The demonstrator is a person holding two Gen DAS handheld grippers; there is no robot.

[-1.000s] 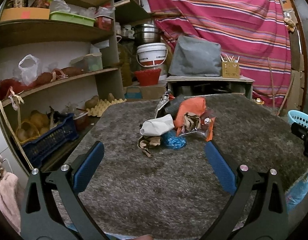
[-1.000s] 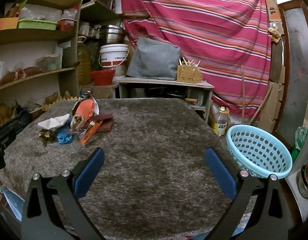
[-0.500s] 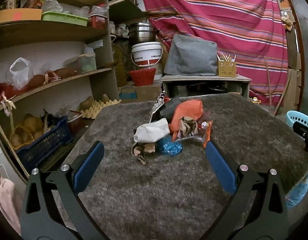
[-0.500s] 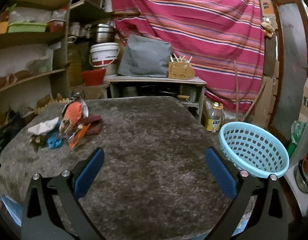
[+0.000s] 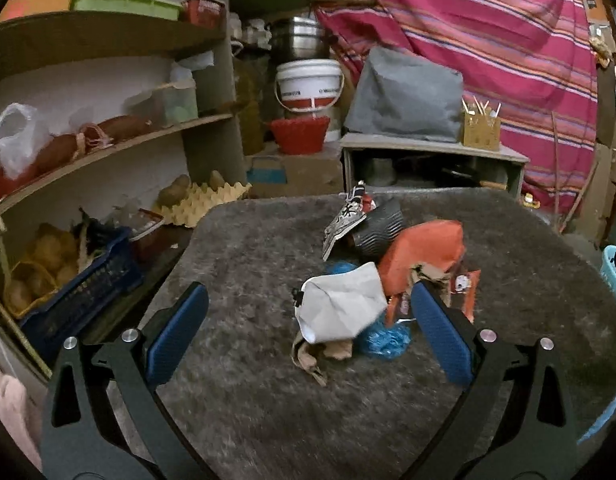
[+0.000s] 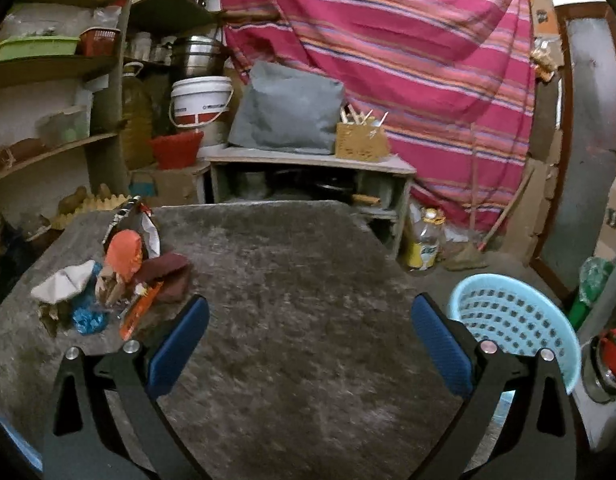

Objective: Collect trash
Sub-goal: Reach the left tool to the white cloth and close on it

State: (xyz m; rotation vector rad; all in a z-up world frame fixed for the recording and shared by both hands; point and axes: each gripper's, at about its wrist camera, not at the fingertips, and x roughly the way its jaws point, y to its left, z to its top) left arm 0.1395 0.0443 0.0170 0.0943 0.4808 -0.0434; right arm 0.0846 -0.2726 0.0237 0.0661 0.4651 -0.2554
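A pile of trash lies on the grey shaggy table top (image 5: 248,400): a crumpled white paper (image 5: 340,308), an orange wrapper (image 5: 424,252), a blue plastic wad (image 5: 384,338), brown scraps (image 5: 312,354) and a dark corrugated cup (image 5: 378,228). My left gripper (image 5: 308,322) is open, its jaws wide on either side of the white paper, just short of it. The pile also shows at the left of the right wrist view (image 6: 108,280). My right gripper (image 6: 308,334) is open and empty over the bare table. A light blue basket (image 6: 516,320) stands at the table's right edge.
Shelves with bags, tubs and a blue crate (image 5: 80,292) run along the left. An egg tray (image 5: 204,204) lies at the table's far left corner. A low cabinet (image 6: 308,184) with a grey cushion stands behind, before a striped curtain (image 6: 408,60).
My left gripper has moved forward towards the trash pile, which now looms larger between its jaws. My right gripper has shifted slightly; the basket sits closer to its right finger.
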